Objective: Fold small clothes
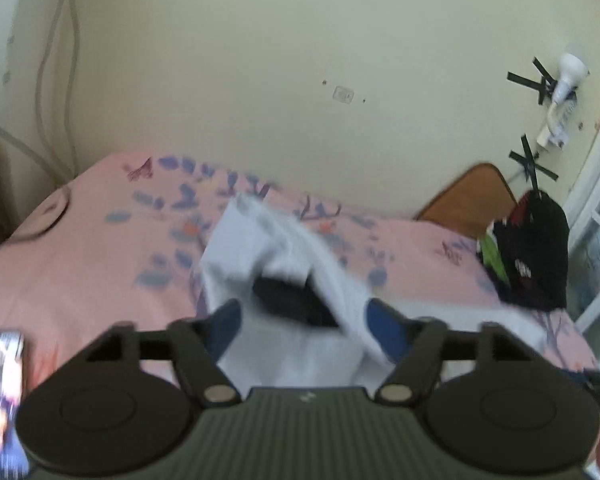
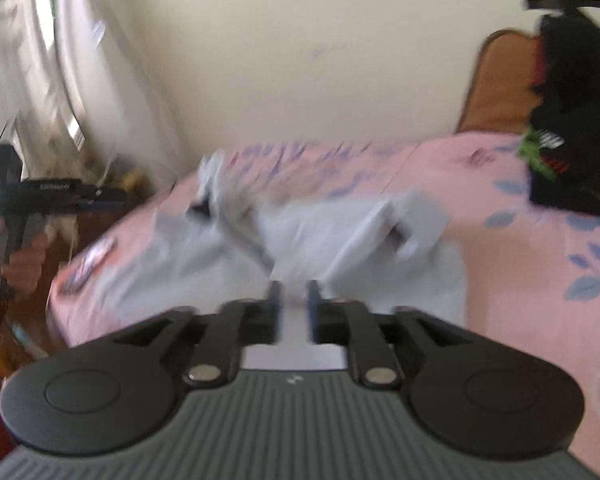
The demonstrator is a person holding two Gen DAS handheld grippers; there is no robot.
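Note:
A small white garment (image 1: pixel 276 248) with a dark patch lies crumpled on the pink flowered bed sheet (image 1: pixel 80 264). My left gripper (image 1: pixel 304 320) is open, its blue-padded fingers (image 1: pixel 226 326) spread on either side of the cloth's near fold. In the blurred right wrist view the same white garment (image 2: pixel 308 236) spreads across the bed (image 2: pixel 520 264). My right gripper (image 2: pixel 294 296) hovers at its near edge with the jaws nearly closed and a narrow gap between them; nothing is seen held. The left gripper (image 2: pixel 52 196) shows at the left edge there.
A pile of black, red and green clothes (image 1: pixel 532 256) sits at the bed's right end near a brown headboard (image 1: pixel 472 200). The cream wall runs behind the bed. A curtain (image 2: pixel 40 60) hangs at the left. A colourful object (image 1: pixel 0 392) lies at the near left.

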